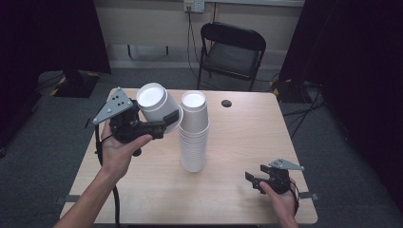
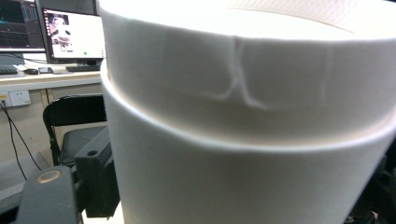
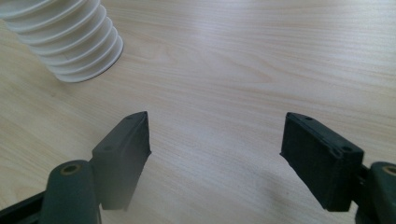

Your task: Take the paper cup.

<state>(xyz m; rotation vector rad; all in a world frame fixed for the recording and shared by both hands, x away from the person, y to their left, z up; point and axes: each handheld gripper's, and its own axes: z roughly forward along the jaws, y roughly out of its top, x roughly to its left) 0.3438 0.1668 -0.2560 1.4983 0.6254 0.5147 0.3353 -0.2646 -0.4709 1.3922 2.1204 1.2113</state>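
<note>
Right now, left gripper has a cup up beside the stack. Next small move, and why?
Probably carry the held cup right until it hangs over the stack, then level it. It is tilted in the left gripper, left of the stack's top. The right gripper is open, near the table's front edge.

White cup [image 1: 156, 105] tilted beside upright stack [image 1: 194, 133].

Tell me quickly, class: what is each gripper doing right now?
Left gripper: shut on a white cup, held tilted beside the cup stack.
Right gripper: open, holding nothing, low over the table.
</note>
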